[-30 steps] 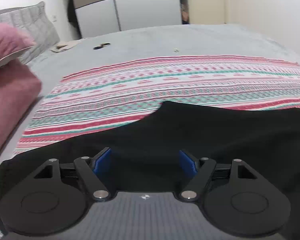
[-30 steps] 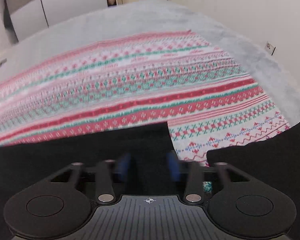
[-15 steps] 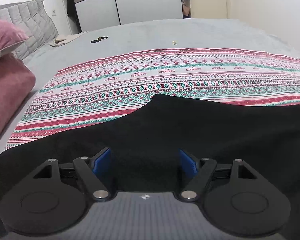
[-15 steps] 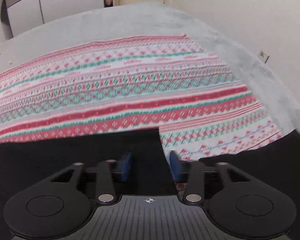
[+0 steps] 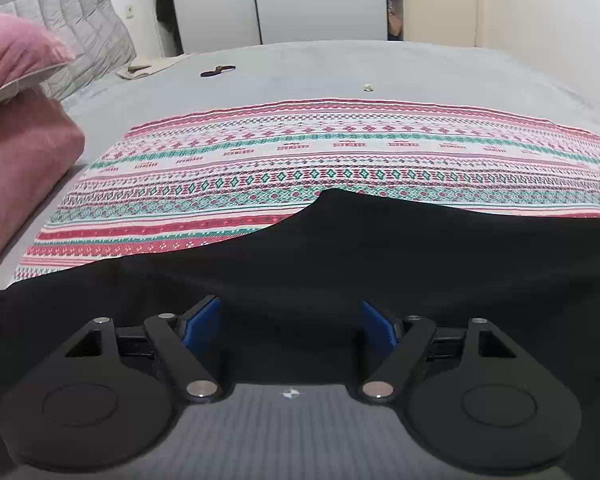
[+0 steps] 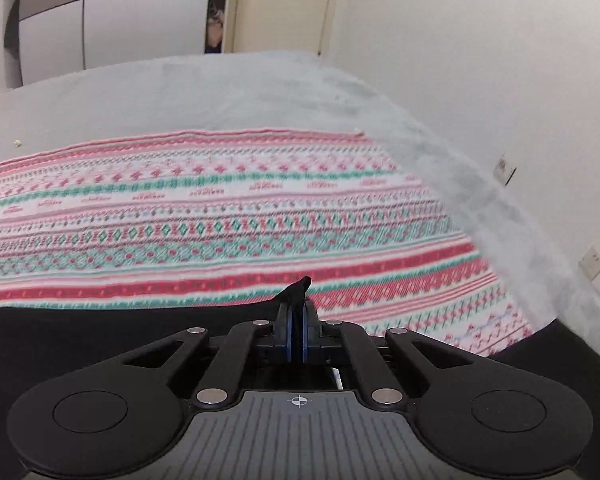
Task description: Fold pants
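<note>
Black pants (image 5: 400, 256) lie spread on a red, white and green patterned cloth (image 5: 300, 160) on the bed. My left gripper (image 5: 291, 320) is open, its blue pads wide apart low over the black fabric. My right gripper (image 6: 298, 320) is shut on an edge of the pants (image 6: 100, 340), and a small peak of black fabric (image 6: 300, 285) sticks up between the pads. Another part of the pants shows at the right edge of the right wrist view (image 6: 548, 344).
Pink pillows (image 5: 16, 128) and a grey quilted pillow (image 5: 84, 36) lie at the left. A small dark object (image 5: 217, 71) and a crumb (image 5: 367, 87) lie on the grey bedspread (image 5: 340, 68). A wall (image 6: 500, 80) runs along the bed's right side. Wardrobes stand behind.
My right gripper has closed on the pants edge and pinched it up. My left gripper stays open and has shifted a little over the pants.
</note>
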A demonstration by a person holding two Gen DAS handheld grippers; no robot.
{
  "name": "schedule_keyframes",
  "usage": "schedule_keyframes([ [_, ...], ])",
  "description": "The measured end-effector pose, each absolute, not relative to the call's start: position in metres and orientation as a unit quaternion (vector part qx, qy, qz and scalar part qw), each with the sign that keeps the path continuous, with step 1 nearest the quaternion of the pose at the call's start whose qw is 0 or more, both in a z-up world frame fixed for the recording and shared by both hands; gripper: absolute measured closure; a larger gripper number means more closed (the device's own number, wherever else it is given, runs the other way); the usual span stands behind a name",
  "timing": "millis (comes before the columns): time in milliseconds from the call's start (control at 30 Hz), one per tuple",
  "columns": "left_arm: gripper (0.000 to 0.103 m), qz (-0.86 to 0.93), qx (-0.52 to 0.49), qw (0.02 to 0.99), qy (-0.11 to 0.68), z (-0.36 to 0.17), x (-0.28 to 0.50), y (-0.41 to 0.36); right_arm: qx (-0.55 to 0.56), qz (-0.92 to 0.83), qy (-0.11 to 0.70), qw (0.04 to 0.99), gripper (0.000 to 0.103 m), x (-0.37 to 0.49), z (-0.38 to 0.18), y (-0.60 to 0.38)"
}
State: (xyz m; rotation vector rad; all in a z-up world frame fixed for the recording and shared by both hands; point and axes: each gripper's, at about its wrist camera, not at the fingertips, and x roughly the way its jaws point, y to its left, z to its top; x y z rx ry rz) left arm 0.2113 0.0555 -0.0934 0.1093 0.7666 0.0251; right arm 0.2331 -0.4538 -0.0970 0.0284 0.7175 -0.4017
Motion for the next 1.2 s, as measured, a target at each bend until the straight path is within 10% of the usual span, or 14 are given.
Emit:
schedule_keyframes([
  [367, 0.005, 0.024, 0.039, 0.922, 0.385, -0.095, 0.209, 0.055, -0.043, -0.252, 0.356, 0.899, 0.089, 0.240, -0.110, -0.445],
  [500, 0.004, 0.015, 0.041, 0.921, 0.387, -0.098, 0.208, 0.047, -0.022, -0.230, 0.326, 0.917, 0.064, 0.230, -0.092, -0.433],
  [833, 0.002, 0.010, 0.019, 0.902, 0.431, -0.115, 0.212, 0.045, -0.053, -0.065, 0.454, 0.887, 0.064, 0.239, -0.134, -0.378],
  [933, 0.000, 0.010, 0.006, 0.900, 0.436, -0.117, 0.212, 0.050, -0.029, -0.087, 0.455, 0.886, 0.045, 0.240, -0.139, -0.397],
  [1200, 0.001, 0.007, -0.010, 0.900, 0.436, -0.109, 0.204, 0.055, 0.001, -0.153, 0.416, 0.896, 0.045, 0.212, -0.115, -0.424],
])
